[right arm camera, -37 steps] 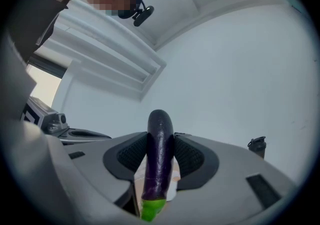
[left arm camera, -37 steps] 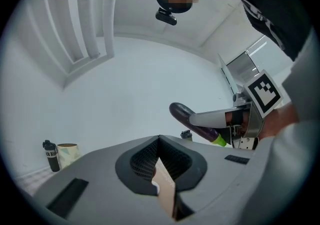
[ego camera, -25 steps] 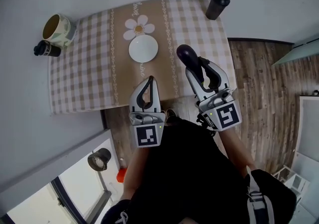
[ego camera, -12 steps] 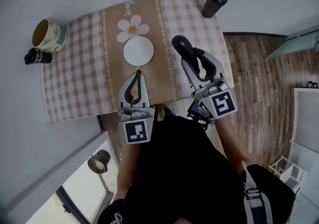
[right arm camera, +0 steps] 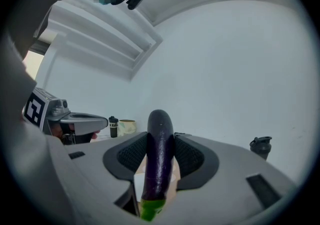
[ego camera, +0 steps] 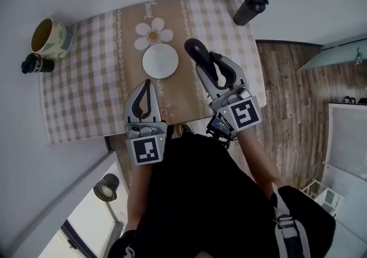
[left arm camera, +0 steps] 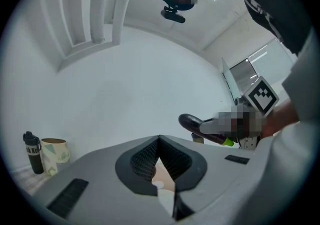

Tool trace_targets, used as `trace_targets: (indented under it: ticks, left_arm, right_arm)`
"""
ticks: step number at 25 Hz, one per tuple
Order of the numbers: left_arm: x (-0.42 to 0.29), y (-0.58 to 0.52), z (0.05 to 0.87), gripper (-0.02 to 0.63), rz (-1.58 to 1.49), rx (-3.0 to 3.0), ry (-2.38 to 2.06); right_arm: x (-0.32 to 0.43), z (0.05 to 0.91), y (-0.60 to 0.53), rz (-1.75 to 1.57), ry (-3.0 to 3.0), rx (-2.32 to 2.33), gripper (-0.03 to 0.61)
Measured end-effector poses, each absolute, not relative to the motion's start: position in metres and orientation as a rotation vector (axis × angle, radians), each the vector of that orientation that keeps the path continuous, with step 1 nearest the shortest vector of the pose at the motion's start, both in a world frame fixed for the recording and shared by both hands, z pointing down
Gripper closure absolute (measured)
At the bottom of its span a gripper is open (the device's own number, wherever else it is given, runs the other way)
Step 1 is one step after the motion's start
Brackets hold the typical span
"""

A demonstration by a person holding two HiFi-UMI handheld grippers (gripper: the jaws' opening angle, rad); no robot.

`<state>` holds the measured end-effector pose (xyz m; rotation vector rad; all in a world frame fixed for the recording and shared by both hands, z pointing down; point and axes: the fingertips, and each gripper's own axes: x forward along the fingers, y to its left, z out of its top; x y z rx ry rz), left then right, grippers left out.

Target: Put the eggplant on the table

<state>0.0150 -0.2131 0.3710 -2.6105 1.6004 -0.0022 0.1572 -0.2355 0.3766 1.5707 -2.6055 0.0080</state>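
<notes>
Between the pads of the right gripper (ego camera: 210,66) sits the eggplant (ego camera: 196,50), clamped along its length: in the right gripper view both ribbed pads press on its dark purple sides, its rounded end sticks out past the fingertips and its green stem end points back toward the gripper body. From the head view it is over the near right part of the table (ego camera: 74,108), with its tip just beside the right edge of a white dish (ego camera: 160,60). How high it hangs above the cloth I cannot tell

On the table lies a beige and white checked cloth (ego camera: 92,73) with a plain tan band down its middle. The white dish stands on that band, and a daisy-shaped mat (ego camera: 153,34) lies just beyond it, toward the wall

The left gripper (ego camera: 147,85) is at the table's near edge, left of the dish and apart from it. In its own view the fingertips meet and nothing is between the pads; only a sliver of the tan cloth shows through the gap behind the tips

At the far left corner a cream mug (ego camera: 49,38) stands with a small black bottle (ego camera: 35,65) just beside it. At the far right corner a dark shaker bottle (ego camera: 249,9) stands well apart from everything else. Wooden floor (ego camera: 292,90) shows to the right of the table
</notes>
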Motion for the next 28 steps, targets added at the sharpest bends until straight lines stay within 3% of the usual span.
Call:
trace_targets:
  ticks: [12,28]
  left_arm:
    - [-0.022,-0.239,0.392,0.611,0.007,-2.581,1.703]
    - [-0.014,-0.24,0.402,0.611,0.014,-2.585,1.703]
  right_arm:
    - [0.116,0.412,-0.272,0.017,-2.576,1.399,0.4]
    - [0.113,0.468,-0.299,0.085,-2.498,1.332,0.4]
